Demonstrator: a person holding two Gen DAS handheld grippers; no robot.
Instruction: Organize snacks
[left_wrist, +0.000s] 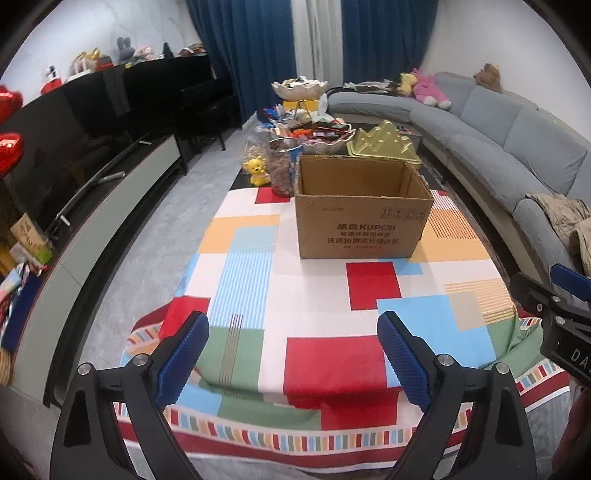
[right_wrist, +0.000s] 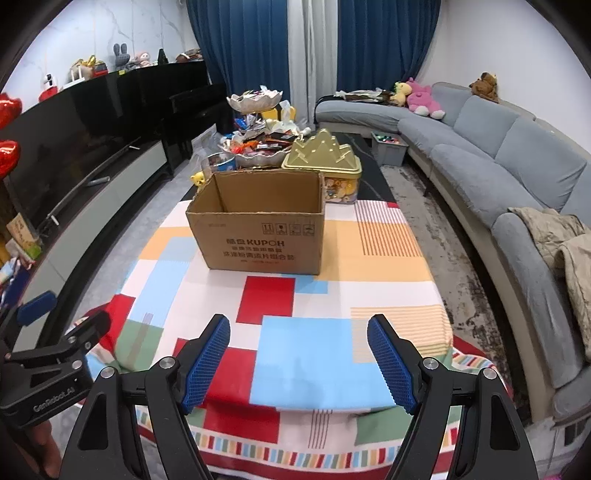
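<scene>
place: home living room | seating: long curved grey fabric sofa (right_wrist: 480, 147) with plush toys | media: wide black flat television (left_wrist: 62, 147) on a low cabinet | window: dark blue floor-length curtains (right_wrist: 240, 55) | centre: desk under a colourful patchwork cloth (right_wrist: 295, 332)

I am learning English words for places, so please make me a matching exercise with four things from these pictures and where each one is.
Things:
1. cardboard box
2. gold lid
3. yellow bear figure
4. pink plush toy

Places:
A. on the grey sofa
B. behind the box, to its left, beside a clear jar
C. in the middle of the patterned tablecloth
D. on a clear container behind the box, to its right

Pairs: 1-C, 2-D, 3-B, 4-A
</scene>
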